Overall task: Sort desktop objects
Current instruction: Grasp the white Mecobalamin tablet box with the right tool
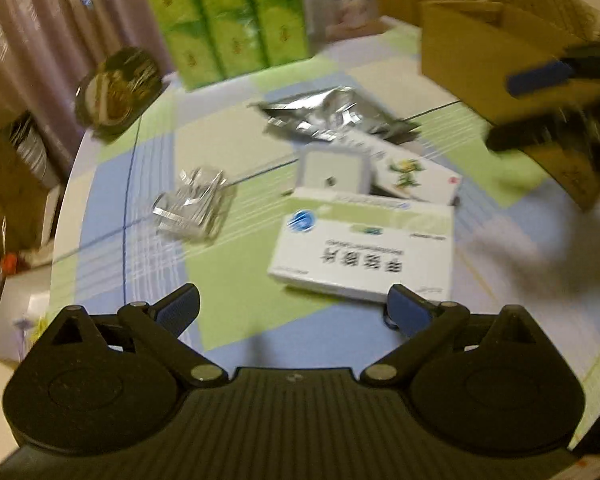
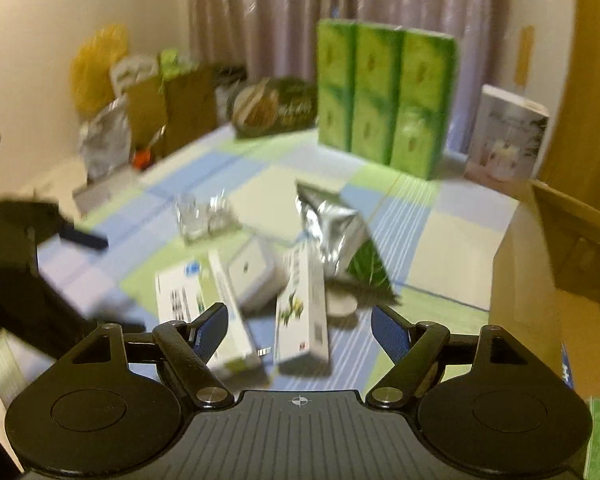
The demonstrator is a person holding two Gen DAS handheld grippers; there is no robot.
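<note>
Blurred views of a checked tablecloth (image 1: 240, 320). On it lie a white-and-green medicine box (image 1: 364, 252) (image 2: 196, 312), a white box with a cartoon figure (image 1: 412, 172) (image 2: 300, 320), a small white square device (image 1: 332, 172) (image 2: 256, 276), a silver foil bag (image 1: 332, 116) (image 2: 332, 232) and a clear plastic piece (image 1: 192, 208) (image 2: 204, 212). My left gripper (image 1: 292, 304) hangs open just short of the medicine box, with nothing between its fingers. My right gripper (image 2: 298, 316) is open above the near ends of both boxes, touching neither.
An open cardboard box (image 1: 480, 52) (image 2: 540, 280) stands at the table's right. Green tissue packs (image 1: 228, 20) (image 2: 384, 96), a round dark food pack (image 1: 118, 88) and a white carton (image 2: 504, 136) line the back. A small round disc (image 2: 342, 304) lies by the foil bag.
</note>
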